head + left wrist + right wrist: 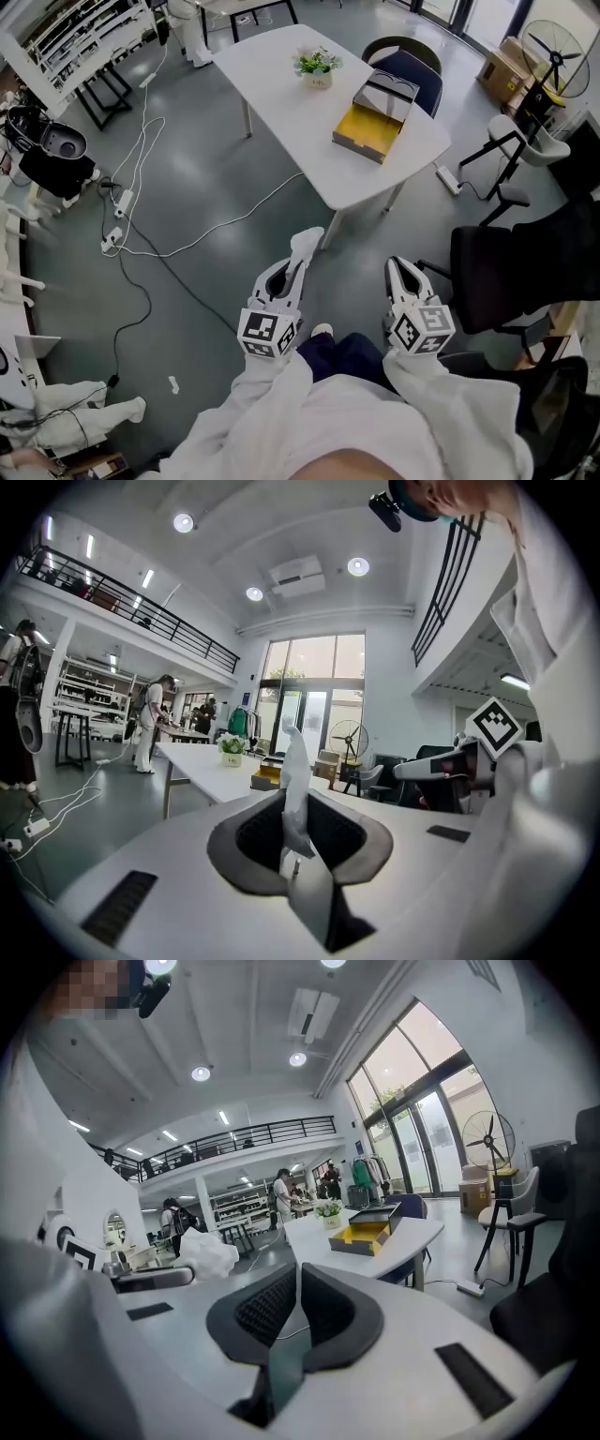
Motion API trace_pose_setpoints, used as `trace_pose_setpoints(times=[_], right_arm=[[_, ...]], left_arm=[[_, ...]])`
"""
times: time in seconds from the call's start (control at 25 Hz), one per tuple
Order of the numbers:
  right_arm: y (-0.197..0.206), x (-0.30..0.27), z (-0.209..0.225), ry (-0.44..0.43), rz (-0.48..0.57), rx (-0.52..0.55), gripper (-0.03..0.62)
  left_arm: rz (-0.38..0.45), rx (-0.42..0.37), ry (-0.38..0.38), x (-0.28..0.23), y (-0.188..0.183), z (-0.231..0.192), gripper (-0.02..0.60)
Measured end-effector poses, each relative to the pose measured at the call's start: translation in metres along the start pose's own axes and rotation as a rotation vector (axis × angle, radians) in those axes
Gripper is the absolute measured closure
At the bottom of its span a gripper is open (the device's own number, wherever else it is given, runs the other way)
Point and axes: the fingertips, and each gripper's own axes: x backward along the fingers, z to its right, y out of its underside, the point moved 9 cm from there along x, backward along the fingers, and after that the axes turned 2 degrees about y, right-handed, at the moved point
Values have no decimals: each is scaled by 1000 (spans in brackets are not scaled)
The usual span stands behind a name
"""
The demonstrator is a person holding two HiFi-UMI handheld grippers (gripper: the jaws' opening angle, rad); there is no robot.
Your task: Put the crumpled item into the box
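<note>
My left gripper (298,262) is clamped on the crumpled paper (306,242), my right gripper (406,273) is closed and empty, and the box (362,147) sits well off, so I judge delivery remains.

White crumpled item (307,244) stands clamped in left gripper (296,268) jaws; open yellow-lined box (373,128) sits well apart.

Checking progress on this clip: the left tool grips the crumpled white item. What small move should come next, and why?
Probably carry the left tool forward toward the open box on the white table. Its jaws are shut on the crumpled item, but the box stands well ahead of it, so a release here would likely miss.
</note>
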Motion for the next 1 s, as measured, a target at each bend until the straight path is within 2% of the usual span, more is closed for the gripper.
trace_pose_setpoints(times=[0.56,1.0], right_arm=[[10,16,4,58,-3,-24,553],[0,-2,21,63,3,-32,553]], left_arm=[[-13,1,23,4,5,0,523],[-15,-2,33,-26,-2,-6,522]])
